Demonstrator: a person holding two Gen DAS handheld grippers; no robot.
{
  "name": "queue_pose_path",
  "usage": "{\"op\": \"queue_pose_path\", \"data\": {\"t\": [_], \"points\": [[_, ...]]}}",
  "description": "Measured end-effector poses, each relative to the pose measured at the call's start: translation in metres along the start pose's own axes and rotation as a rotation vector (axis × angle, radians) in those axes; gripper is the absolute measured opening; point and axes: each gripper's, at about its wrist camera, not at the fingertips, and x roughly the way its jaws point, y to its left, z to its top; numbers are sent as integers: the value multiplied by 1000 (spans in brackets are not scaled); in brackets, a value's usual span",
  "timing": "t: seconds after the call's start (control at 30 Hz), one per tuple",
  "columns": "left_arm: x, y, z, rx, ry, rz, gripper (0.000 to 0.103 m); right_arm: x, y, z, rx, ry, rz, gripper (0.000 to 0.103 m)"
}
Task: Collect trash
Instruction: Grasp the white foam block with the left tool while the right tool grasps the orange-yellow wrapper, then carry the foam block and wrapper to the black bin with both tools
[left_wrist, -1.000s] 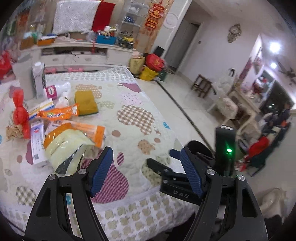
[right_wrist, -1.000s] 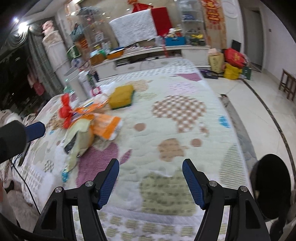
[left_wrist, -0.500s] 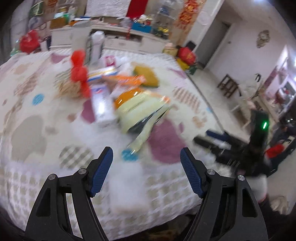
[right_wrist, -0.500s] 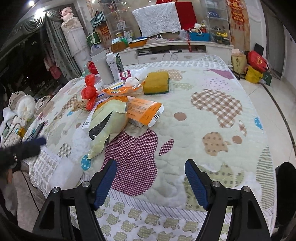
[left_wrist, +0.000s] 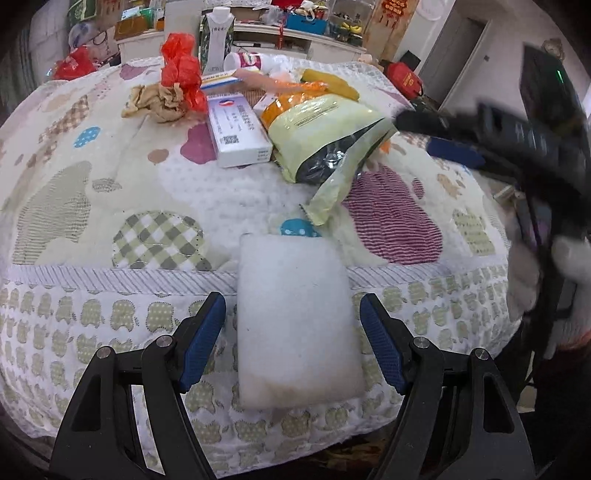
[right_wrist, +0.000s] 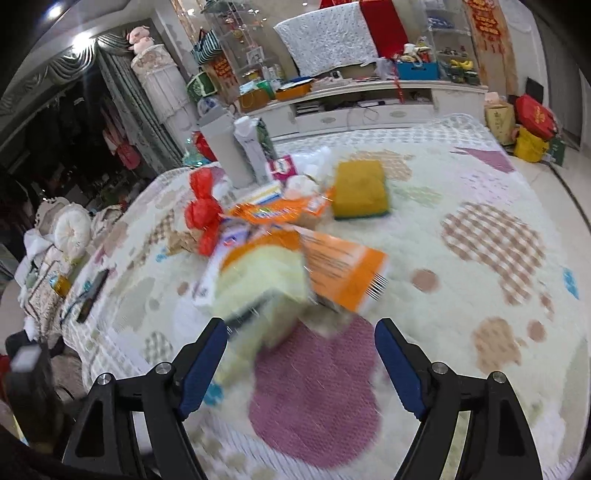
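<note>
Two claws stand spread and empty: the left (left_wrist: 291, 343) straddles a soft, light white pad (left_wrist: 295, 317), best pinched across its long sides, while the right (right_wrist: 301, 365), jaws just widened, nears a limp yellow bag (right_wrist: 264, 280)

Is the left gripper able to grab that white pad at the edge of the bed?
Probably yes. The left gripper is open with the white pad lying between its fingers, and nothing sits on top of it.

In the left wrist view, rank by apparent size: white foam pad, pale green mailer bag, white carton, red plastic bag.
1. white foam pad, though it's nearest the camera
2. pale green mailer bag
3. white carton
4. red plastic bag
</note>
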Motion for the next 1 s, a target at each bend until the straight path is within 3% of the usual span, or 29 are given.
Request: {"op": "queue_pose_path", "data": {"t": [0.13,0.17,0.23,0.33,0.57,0.67,1.0], "points": [[-1,6,6,-16,-24,-24,73,29,14,12,3,19,51,80],[-1,9,7,-22,-26,-37,66,38,16,13,8,30,58,78],[-2,15,9,-44,-16,-86,58,50,16,14,19,43,64,42],[-5,23,11,-70,-33,-82,57,56,13,13,53,49,113,27],[-18,32,22,-114,-96,-94,56,11,15,10,-25,-30,106,23],[-20,23,29,-101,-113,-90,56,-17,7,7,-58,-71,52,23],[-8,-44,66,5,-129,-161,56,-84,-60,-14,-1,-123,-96,23]]}}
